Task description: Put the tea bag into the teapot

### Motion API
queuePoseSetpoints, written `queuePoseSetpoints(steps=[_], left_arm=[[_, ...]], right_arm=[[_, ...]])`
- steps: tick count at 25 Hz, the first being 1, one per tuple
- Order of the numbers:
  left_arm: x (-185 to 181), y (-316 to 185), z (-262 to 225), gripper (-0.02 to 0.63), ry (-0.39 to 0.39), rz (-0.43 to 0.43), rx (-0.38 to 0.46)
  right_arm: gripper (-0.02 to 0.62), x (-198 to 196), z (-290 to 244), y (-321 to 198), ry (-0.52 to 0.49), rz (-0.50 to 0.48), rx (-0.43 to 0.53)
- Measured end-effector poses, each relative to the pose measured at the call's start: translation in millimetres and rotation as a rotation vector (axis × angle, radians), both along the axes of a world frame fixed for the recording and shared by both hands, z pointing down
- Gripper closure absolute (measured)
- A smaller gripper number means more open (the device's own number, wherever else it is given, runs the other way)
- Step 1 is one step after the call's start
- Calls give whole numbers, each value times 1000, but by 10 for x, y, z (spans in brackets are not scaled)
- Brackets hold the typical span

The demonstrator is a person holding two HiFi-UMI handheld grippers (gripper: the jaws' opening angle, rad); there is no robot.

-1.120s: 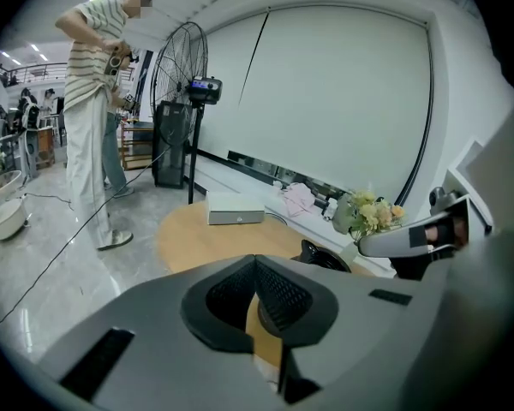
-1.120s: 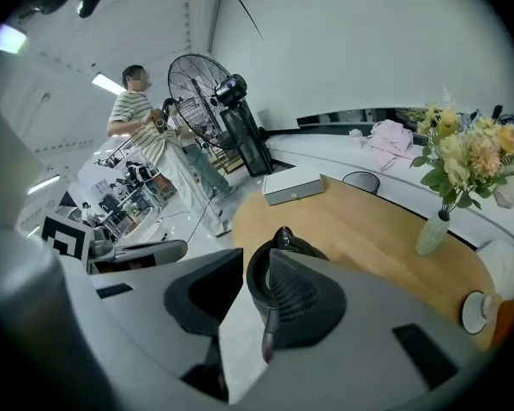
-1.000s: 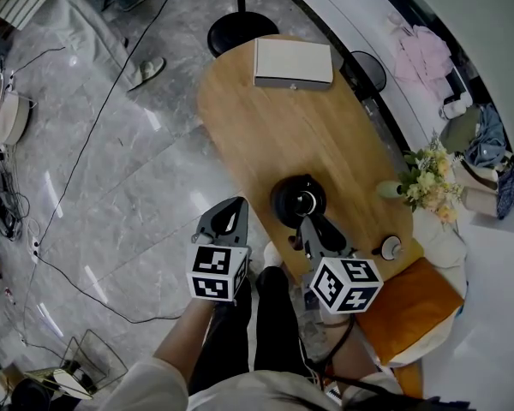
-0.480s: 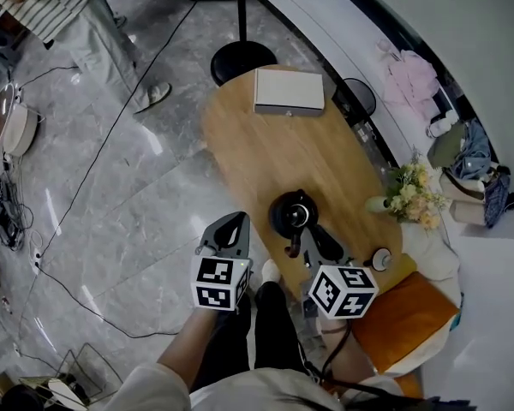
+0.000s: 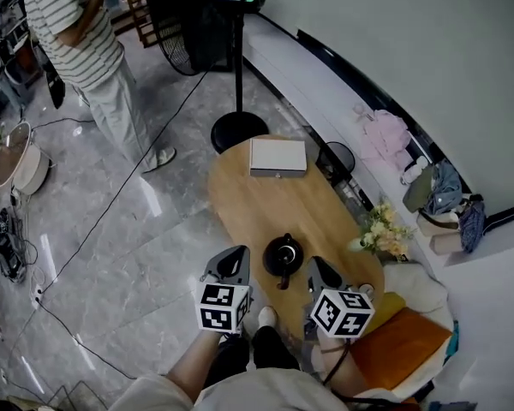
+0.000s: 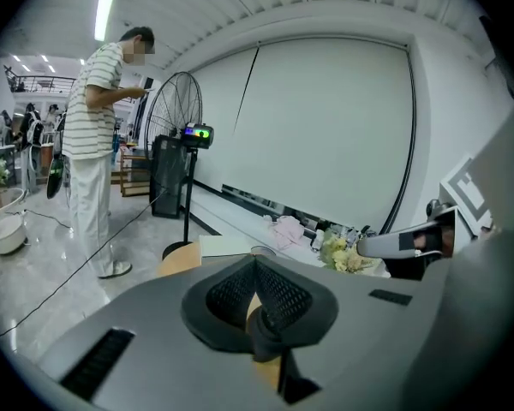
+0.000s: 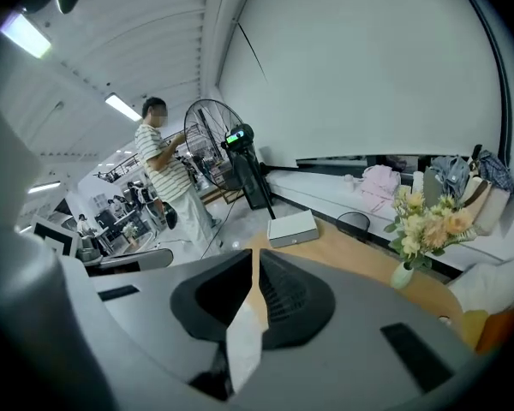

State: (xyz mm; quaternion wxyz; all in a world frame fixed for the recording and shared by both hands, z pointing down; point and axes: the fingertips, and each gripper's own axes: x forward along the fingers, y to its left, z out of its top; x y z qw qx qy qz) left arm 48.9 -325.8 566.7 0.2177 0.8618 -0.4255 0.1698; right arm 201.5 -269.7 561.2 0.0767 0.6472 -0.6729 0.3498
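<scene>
Nearest, the right gripper (image 7: pixel 255 257) has its jaws closed to a narrow slit, pinching a white tea bag (image 7: pixel 243 345) that hangs at their near end. The left gripper (image 6: pixel 255 264) has its jaws together at the tips, and nothing can be seen held between them. Both grippers are held over the near end of an oval wooden table (image 5: pixel 253 204). A black teapot (image 5: pixel 283 255) stands on the table just beyond and between them, apart from the tea bag. Flowers (image 5: pixel 381 234) stand at the table's right edge, and a flat white box (image 5: pixel 278 157) lies at its far end. Beyond, a fan (image 5: pixel 188 15) and a person (image 5: pixel 77 37) in a striped shirt stand on the floor, far left.
</scene>
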Motion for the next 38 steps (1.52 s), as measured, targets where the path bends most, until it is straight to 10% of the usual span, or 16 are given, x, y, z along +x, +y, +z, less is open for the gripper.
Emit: queuePoseSetpoints(steps=[18, 38], left_arm=[[354, -202, -1174, 590, 71, 64, 229], [186, -294, -1322, 591, 74, 12, 257]], right_arm=[[552, 404, -1163, -164, 127, 53, 277], [561, 673, -1255, -5, 187, 113, 275]])
